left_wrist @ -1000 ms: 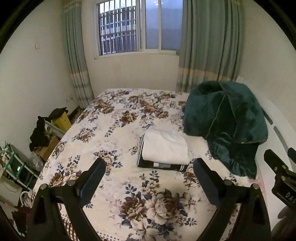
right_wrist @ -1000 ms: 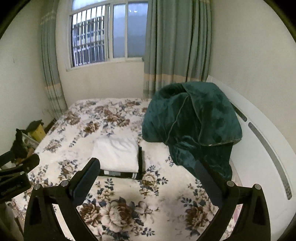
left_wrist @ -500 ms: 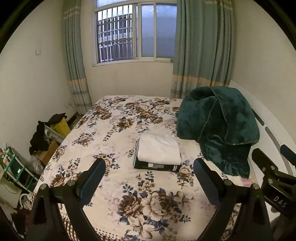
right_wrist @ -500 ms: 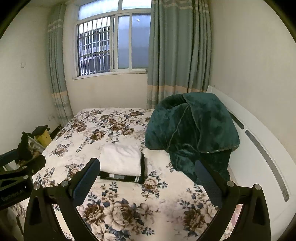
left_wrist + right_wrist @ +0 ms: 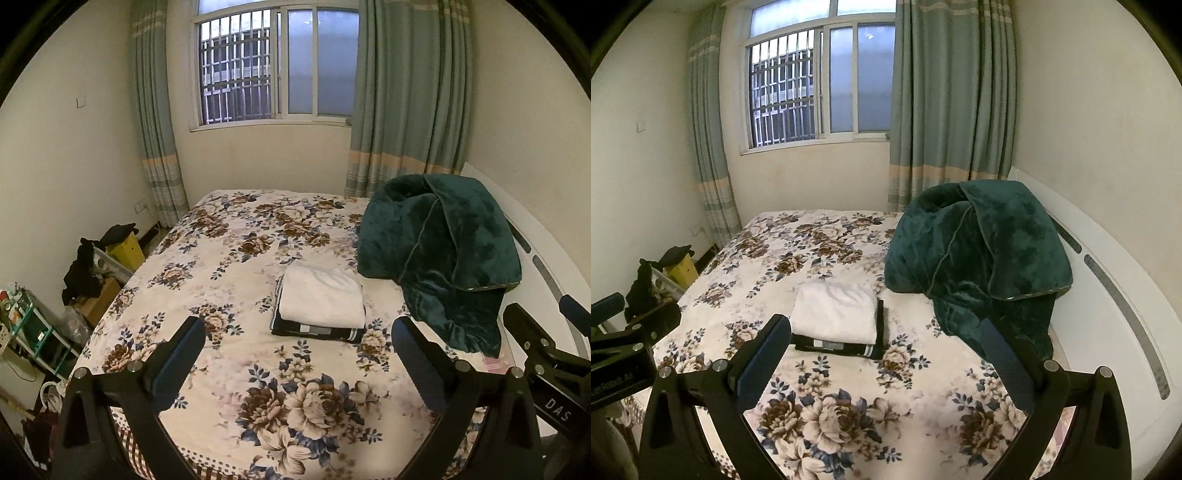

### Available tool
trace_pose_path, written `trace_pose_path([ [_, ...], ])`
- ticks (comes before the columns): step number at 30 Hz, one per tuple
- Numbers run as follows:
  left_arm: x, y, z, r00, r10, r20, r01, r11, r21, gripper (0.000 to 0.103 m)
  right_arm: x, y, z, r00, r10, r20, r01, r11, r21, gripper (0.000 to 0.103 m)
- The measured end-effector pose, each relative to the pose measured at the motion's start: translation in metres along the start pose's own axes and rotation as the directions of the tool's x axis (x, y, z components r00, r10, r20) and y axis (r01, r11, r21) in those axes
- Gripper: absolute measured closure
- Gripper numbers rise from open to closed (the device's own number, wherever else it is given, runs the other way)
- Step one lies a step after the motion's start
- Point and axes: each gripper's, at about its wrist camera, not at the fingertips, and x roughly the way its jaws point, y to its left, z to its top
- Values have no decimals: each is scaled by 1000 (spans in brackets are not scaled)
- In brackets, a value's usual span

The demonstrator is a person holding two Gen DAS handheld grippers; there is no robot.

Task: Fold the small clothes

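A folded white garment (image 5: 320, 295) lies on top of a folded black garment (image 5: 317, 331) in the middle of the floral bedspread (image 5: 236, 266). The stack also shows in the right wrist view, white piece (image 5: 834, 312) over black piece (image 5: 842, 347). My left gripper (image 5: 297, 363) is open and empty, held well above and short of the stack. My right gripper (image 5: 886, 363) is open and empty, likewise back from the stack. Each gripper shows at the edge of the other's view.
A dark green plush blanket (image 5: 439, 254) is heaped on the bed's right side against the white headboard (image 5: 546, 266). Boxes, dark clothes and a yellow bin (image 5: 125, 251) stand on the floor at the left. A window with curtains (image 5: 273, 66) is behind.
Both grippers have pulled back and risen from the bed, so the folded stack looks smaller and farther. The stack itself has not moved.
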Motion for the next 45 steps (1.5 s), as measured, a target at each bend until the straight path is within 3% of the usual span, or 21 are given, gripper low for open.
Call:
trace_pose_path([
  [45,3,7,4,1000,19,8,-19,1000,-6,0,19,16,2,1000,31,0,-31,999,-22,0],
])
